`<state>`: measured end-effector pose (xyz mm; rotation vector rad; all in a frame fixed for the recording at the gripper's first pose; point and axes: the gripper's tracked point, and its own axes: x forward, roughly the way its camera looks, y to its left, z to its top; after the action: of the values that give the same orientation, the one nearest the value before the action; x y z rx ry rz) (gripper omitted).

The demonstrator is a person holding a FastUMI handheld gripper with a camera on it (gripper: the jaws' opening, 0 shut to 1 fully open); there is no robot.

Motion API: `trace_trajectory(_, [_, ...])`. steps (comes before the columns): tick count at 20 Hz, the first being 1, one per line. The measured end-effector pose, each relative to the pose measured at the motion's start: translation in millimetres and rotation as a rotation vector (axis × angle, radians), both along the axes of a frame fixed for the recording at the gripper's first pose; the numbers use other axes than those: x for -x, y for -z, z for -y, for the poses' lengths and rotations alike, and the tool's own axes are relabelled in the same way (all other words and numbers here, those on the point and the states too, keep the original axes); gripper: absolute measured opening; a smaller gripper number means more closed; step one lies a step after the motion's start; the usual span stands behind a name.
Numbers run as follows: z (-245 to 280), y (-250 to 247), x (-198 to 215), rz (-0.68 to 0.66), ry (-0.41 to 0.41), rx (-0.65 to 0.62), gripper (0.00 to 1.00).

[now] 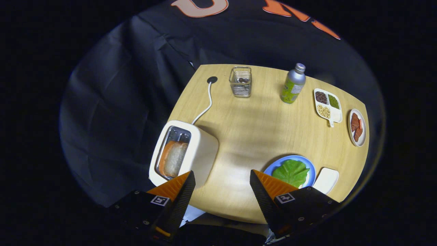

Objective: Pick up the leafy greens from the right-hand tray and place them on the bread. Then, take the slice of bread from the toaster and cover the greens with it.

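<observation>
Hovering high above the worktop (245, 136), the gripper (222, 184) is holding its fingers spread wide with nothing between them, only bare wood showing in the gap. Leafy greens (292, 172) are already lying on the blue plate (309, 163) just beyond the right finger, flat and covering whatever is under them, so the bread below cannot be made out; the empty white tray (326, 179) is sitting just beside that plate on its right. That is pointing, as a judgement, to the greens step being done and the toaster slice being next. The bread slice (173, 158) is standing upright in the slot of the white toaster (201, 152), just ahead of the left finger, with a browner crust edge along one side. It is likely handling as light, soft and easily crushed, with a slightly crumbly surface, so the hold is best taken on the exposed top edge, one finger on each flat face, squeezing gently and lifting straight up to keep it off the slot walls. Greens are looking thin, limp and light, so the slice needs lowering flat or the leaf may slide. Beyond are standing a wire basket (240, 82), a metal bottle (293, 84), a divided dish (327, 104) of beans and a small plate (357, 127) of reddish pieces. The bottle's green label is carrying print too small to read; square coded markers are sitting on both fingers
</observation>
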<state>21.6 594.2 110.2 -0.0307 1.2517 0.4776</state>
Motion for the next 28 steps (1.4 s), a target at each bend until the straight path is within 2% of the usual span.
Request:
trace_trajectory(5, [-63,-17,5,-0.055,-0.023,-0.05,0.96])
trace_trajectory(9, [-91,-10,7,-0.094,-0.05,-0.023,0.95])
trace_trajectory(13, [-103,9,6,-0.132,-0.022,0.026,0.86])
trace_trajectory(19, [-101,35,6,-0.141,-0.005,0.13,0.63])
trace_trajectory(20, [-104,38,7,-0.142,-0.006,0.134,0.54])
trace_trajectory(22, [-107,44,12,-0.16,-0.004,0.146,0.41])
trace_trajectory(28, [-106,50,16,-0.17,0.001,0.162,0.19])
